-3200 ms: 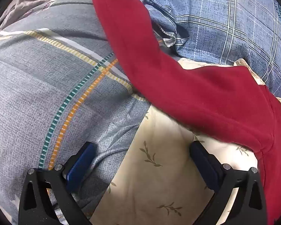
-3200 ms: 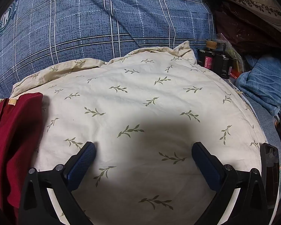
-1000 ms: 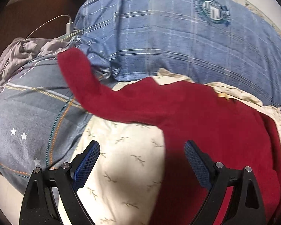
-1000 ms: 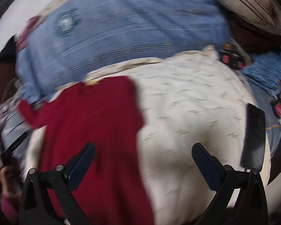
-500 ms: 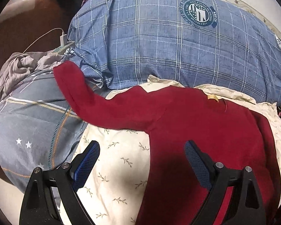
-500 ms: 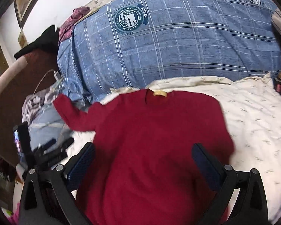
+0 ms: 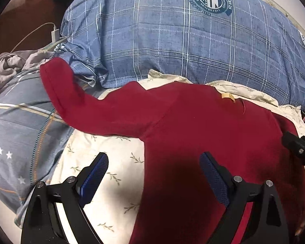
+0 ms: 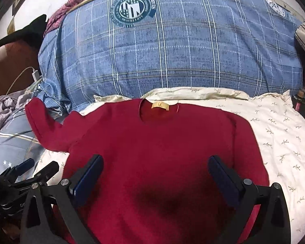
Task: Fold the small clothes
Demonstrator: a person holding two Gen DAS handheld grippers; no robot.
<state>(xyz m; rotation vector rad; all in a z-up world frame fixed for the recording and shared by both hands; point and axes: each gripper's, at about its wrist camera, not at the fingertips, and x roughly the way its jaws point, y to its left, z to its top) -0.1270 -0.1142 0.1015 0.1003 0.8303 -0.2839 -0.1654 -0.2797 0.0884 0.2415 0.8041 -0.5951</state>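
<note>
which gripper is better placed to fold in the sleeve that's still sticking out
Left, probably. The red knit sweater has one outstretched sleeve lying up and left of the open left gripper. The open right gripper hovers over the sweater's body, farther from it.

Matt, fuzzy knit cloth on the red sweater (image 8: 162, 162); thin, creased cotton on the leaf-print sheet (image 8: 280, 134); heathered woven cloth on the blue plaid duvet (image 8: 172, 50). Matt black plastic, textured blue pads (image 7: 213, 174), small bright metal screws on each tool.
</note>
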